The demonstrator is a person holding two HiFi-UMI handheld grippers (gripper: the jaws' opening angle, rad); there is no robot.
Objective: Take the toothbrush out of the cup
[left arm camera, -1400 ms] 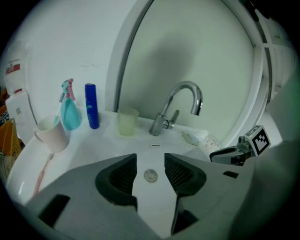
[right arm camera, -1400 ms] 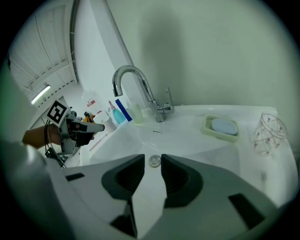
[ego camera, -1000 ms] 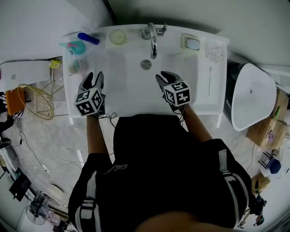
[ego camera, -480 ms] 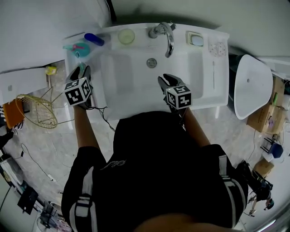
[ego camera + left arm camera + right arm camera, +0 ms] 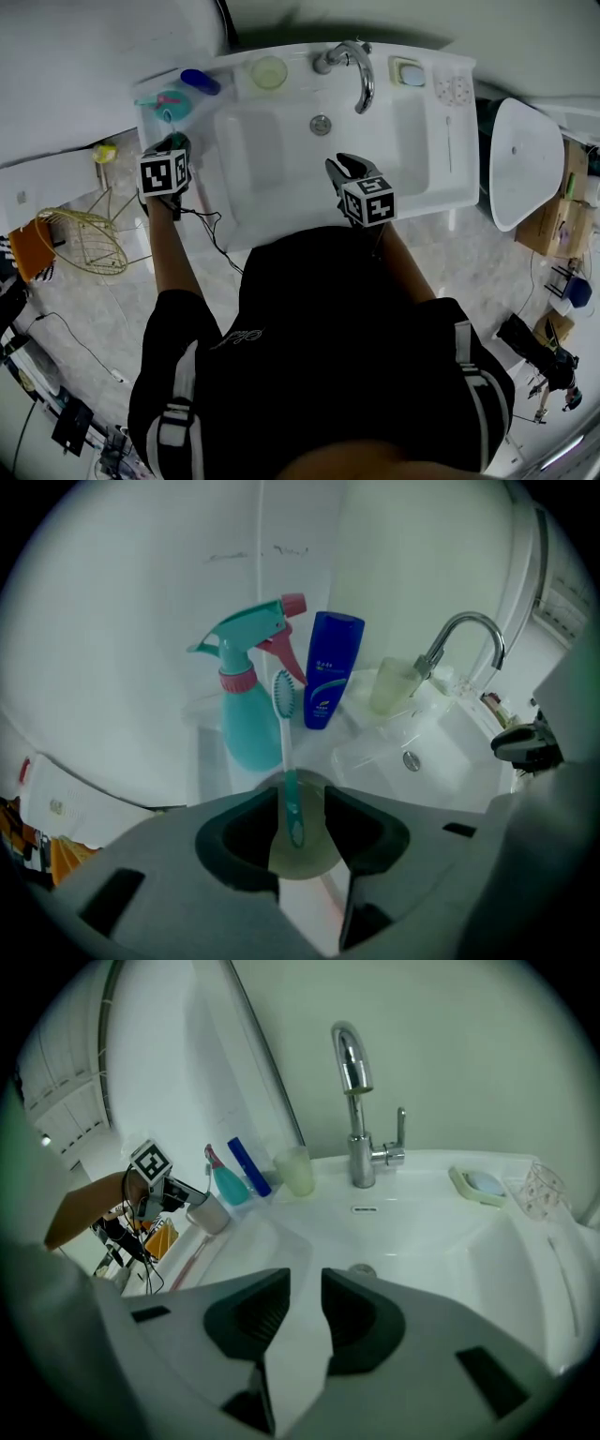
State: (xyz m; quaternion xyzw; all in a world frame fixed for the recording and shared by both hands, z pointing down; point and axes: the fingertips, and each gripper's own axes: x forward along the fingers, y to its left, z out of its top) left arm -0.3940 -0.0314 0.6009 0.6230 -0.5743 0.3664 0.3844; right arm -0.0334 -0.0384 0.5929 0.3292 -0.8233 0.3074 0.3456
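A toothbrush (image 5: 286, 752) with a teal handle and a white neck and head stands upright in a pale cup (image 5: 300, 860) on the sink's left ledge. My left gripper (image 5: 302, 803) hangs over the cup with the brush handle between its jaws. The jaws are closing, and a gap still shows on each side of the handle. In the head view the left gripper (image 5: 173, 145) is at the sink's left edge, and the cup is hidden under it. The right gripper view shows that cup (image 5: 208, 1213) below it. My right gripper (image 5: 345, 167) is open and empty over the basin's front.
A teal spray bottle (image 5: 246, 710), a blue bottle (image 5: 328, 672) and a translucent cup (image 5: 394, 686) stand behind the brush. The faucet (image 5: 464, 635) arches over the basin (image 5: 281, 150). A soap dish (image 5: 480, 1183) sits at the back right. A wire basket (image 5: 80, 239) lies on the floor at left.
My left gripper has moved from the sink's front edge out to the left ledge and over the cup. The right gripper has hardly moved.
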